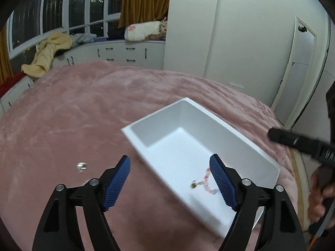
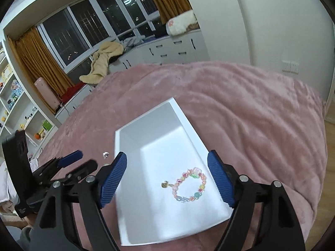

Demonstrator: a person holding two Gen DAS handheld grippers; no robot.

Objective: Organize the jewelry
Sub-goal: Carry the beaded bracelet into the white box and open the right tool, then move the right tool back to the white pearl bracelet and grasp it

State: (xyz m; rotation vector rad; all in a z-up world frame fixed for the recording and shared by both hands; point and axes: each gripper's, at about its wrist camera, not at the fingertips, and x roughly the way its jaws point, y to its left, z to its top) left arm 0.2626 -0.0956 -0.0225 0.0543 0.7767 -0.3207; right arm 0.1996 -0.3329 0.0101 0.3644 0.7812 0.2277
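A white rectangular box (image 2: 189,132) lies on the pink blanket. A pastel beaded bracelet (image 2: 189,185) with a small gold charm lies on the box floor; it also shows in the left wrist view (image 1: 206,181), partly behind a finger. A small silver piece of jewelry (image 1: 82,166) lies on the blanket left of the box, seen also in the right wrist view (image 2: 105,154). My left gripper (image 1: 170,181) is open and empty above the box's near left edge. My right gripper (image 2: 167,181) is open and empty above the box, straddling the bracelet.
The pink blanket (image 2: 251,104) covers a bed. White drawers (image 1: 125,54) and a window seat with a yellow cloth (image 1: 48,52) stand behind. Shelves (image 2: 16,113) stand at the left. The left gripper shows at the right wrist view's left edge (image 2: 62,167).
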